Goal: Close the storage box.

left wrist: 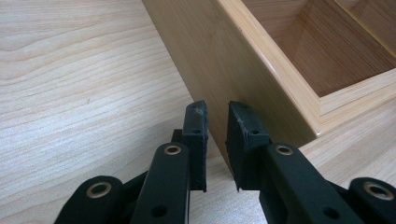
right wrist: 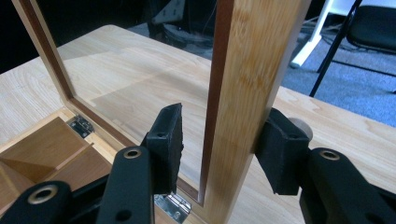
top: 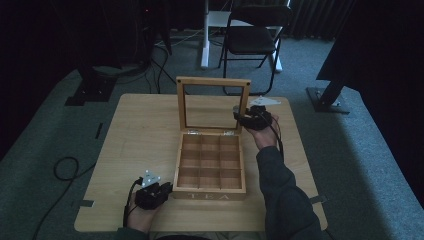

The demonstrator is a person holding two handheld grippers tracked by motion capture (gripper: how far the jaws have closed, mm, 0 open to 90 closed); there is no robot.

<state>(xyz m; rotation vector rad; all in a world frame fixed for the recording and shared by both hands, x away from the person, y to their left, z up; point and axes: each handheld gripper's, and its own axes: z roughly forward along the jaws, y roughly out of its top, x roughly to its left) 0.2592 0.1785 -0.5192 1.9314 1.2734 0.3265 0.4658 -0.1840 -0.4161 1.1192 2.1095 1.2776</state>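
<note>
We are at the lid step with the wooden tea box (top: 210,162): its glass-paned lid (top: 213,104) stands upright at the far edge of the box, and our right claw (top: 243,119) straddles the lid frame's right side rail. In the right gripper view that rail (right wrist: 254,88) rises between the jaws; the outer pad (right wrist: 280,151) rests against the rail's outside face, while the inner pad (right wrist: 169,135) stands apart from the pane side, so the claw is open around the rail and not yet clamped on it. Whether the lid is going up or coming down we cannot tell from this posture alone.

Our left claw (top: 161,191) sits at the box's front left corner. In the left gripper view its jaws stand slightly parted with nothing between them, their tips at the left side wall (left wrist: 224,70) just ahead, seemingly to brace the box; whether they touch it we cannot tell.

The next move, as we judge it, calls for closing the right jaws squarely on the rail and swinging the lid in an arc about its hinges, while the left claw keeps the box from sliding on the table (top: 135,145).

By count: one box, one lid, nine compartments in three rows of three, all empty; two hinges (right wrist: 80,125) seen below the right claw; two claws
</note>
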